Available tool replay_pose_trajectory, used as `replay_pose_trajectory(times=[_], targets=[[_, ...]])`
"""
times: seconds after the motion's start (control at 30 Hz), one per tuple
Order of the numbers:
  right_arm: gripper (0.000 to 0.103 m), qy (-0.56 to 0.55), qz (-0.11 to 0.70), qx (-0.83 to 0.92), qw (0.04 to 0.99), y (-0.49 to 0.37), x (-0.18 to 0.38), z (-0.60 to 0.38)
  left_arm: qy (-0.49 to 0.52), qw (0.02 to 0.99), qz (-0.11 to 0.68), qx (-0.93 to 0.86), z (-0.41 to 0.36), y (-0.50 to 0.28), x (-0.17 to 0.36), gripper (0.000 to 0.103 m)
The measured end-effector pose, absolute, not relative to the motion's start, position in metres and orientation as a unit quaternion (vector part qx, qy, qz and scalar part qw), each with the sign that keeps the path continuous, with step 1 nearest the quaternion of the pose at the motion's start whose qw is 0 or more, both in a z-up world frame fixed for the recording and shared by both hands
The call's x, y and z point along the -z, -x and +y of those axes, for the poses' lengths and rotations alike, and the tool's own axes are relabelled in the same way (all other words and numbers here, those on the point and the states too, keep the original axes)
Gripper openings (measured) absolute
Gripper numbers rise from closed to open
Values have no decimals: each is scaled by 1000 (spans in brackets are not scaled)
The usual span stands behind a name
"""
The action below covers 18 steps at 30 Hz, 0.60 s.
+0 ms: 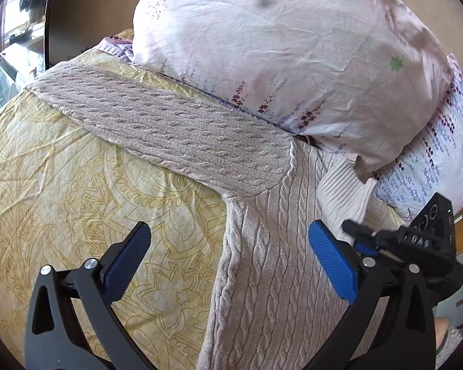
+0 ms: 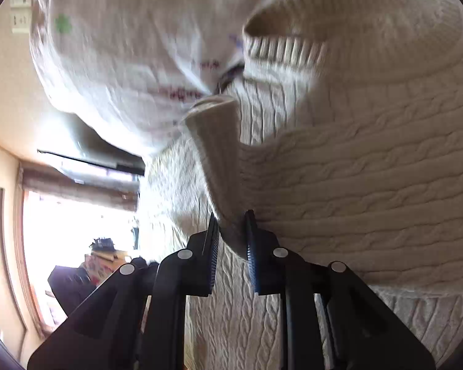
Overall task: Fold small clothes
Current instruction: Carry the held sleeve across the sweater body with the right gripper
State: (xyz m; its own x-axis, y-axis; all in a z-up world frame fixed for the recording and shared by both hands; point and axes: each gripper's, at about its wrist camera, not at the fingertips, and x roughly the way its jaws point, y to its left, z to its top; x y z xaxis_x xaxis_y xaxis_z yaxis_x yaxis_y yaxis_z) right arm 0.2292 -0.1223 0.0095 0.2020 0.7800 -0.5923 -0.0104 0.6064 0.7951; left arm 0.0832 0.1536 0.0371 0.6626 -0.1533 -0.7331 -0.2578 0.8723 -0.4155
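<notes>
yellow bedspread [image 1: 61, 166] left view, window [image 2: 77, 215] right

The sweater [image 1: 262, 277] runs off the left wrist view's lower edge; the pillow [image 1: 277, 46] hides its collar. Right wrist view is motion-blurred.

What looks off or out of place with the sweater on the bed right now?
Nothing looks damaged or spilled. The cable-knit sweater lies mid-fold, one sleeve laid across it at a slant, while the right gripper pinches a fold of knit.
</notes>
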Motion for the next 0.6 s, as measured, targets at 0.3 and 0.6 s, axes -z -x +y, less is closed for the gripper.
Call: replay_pose_trajectory(times=[0.3,0.6], targets=[[57,-329,494,-221,774,-216,-43,-195,263,871,415,-34,160,-86,-30,101],[55,-401,471,-4,785,-200,-16,-332,273,857,436,-11,154,-92,-19,101]])
